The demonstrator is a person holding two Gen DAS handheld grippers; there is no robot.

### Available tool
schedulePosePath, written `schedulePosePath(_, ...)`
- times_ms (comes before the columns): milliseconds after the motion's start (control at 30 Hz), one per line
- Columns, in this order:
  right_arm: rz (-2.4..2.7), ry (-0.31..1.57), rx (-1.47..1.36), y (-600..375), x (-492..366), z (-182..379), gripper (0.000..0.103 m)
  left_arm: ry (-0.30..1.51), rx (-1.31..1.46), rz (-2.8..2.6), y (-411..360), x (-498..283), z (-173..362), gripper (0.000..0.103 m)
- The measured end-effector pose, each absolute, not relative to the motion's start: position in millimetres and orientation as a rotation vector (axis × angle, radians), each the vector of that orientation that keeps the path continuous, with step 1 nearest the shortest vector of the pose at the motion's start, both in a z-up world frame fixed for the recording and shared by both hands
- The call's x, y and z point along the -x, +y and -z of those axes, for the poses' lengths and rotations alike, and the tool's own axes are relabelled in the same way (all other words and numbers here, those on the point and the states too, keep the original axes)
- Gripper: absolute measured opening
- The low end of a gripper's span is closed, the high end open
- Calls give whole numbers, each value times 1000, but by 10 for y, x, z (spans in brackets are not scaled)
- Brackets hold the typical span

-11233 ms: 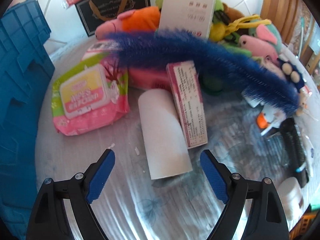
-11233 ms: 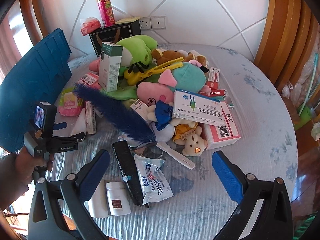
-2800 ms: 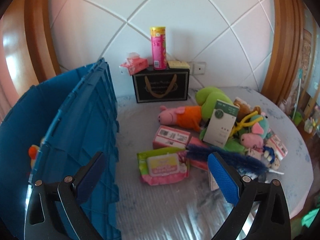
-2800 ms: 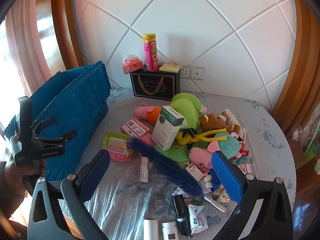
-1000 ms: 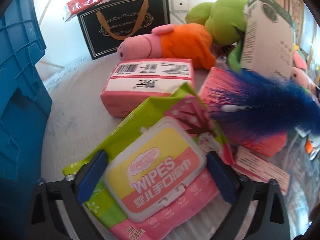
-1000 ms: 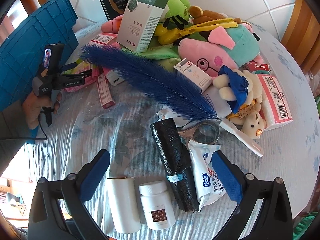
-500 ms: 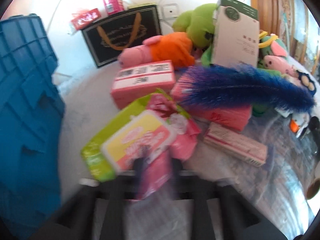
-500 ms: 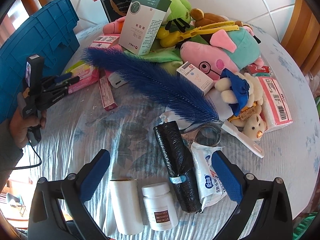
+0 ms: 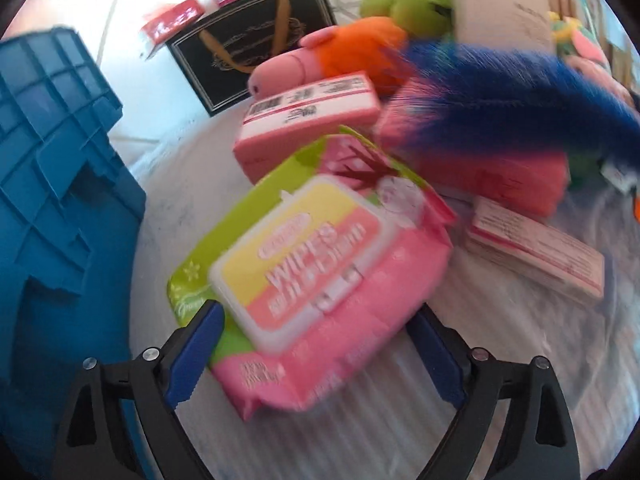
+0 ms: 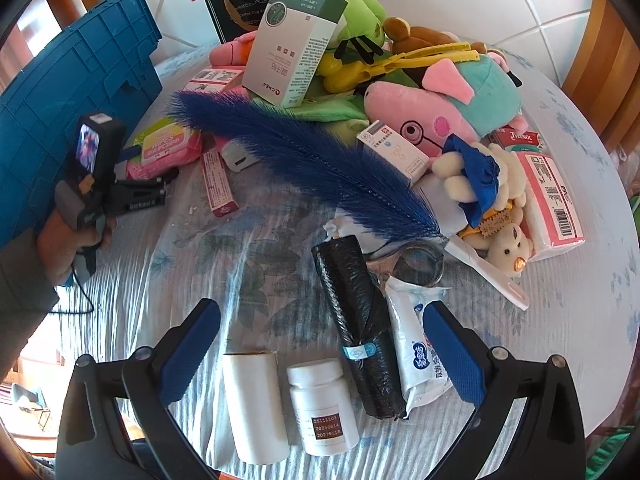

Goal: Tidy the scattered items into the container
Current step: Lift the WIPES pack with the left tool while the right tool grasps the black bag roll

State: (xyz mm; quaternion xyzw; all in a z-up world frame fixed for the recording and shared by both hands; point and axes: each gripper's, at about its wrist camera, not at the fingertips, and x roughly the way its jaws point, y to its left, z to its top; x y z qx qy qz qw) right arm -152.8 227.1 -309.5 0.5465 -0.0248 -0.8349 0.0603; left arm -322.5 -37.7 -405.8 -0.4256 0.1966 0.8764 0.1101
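Observation:
My left gripper (image 9: 316, 350) is shut on a pink and green wipes pack (image 9: 312, 256), its blue pads on the pack's two sides; the pack is tilted, one end up off the table. The right wrist view shows the same pack (image 10: 166, 148) in the left gripper (image 10: 160, 176) beside the blue crate (image 10: 76, 92). The crate's wall (image 9: 56, 184) fills the left of the left wrist view. My right gripper (image 10: 320, 356) is open and empty above a white roll (image 10: 254, 404), a white pill bottle (image 10: 322, 408) and a black bag roll (image 10: 360, 332).
A blue feather (image 10: 304, 156) lies over pink boxes (image 9: 308, 116) and a heap of plush toys (image 10: 436, 100). A tall white and green box (image 10: 294, 48), a slim pink box (image 10: 218, 184), a tissue pack (image 10: 416, 356) and a black gift bag (image 9: 248, 64) lie around.
My left gripper has come down from beside the crate onto the wipes pack, closed on it and started lifting it. My right gripper has dropped lower over the table's front items, still open.

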Motion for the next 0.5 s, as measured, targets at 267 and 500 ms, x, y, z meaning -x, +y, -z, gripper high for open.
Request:
schedulePosePath(267,2534,-72,-1671,2341,1514,3185,103,452,1172,-2601,-427,3052,3758,17)
schedulePosePath(500,2537,16,-1679,2351,1667,3407,103,398,1188,-2614,-489,2857,3636,16)
